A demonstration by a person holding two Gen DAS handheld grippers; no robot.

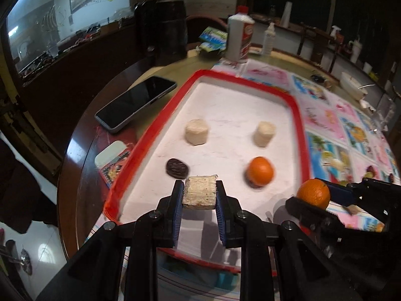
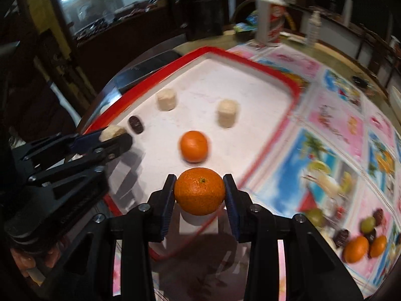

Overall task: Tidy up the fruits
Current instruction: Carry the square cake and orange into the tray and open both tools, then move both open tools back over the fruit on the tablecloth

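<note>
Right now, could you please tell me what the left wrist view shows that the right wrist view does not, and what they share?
Only the left wrist view: a dark-screened smartphone lying in full view beside the red-rimmed white tray.

Only the right wrist view: a loose pile of oranges, green fruit and dark fruit on the colourful tablecloth.

Both: the left claw shut on a pale fibrous cylinder, the right claw shut on an orange, plus another orange on the tray.

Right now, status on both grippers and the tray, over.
Left gripper shut on pale chunk. Right gripper shut on orange. Tray holds two chunks, one orange, one dark fruit. Nothing blocking.
</note>
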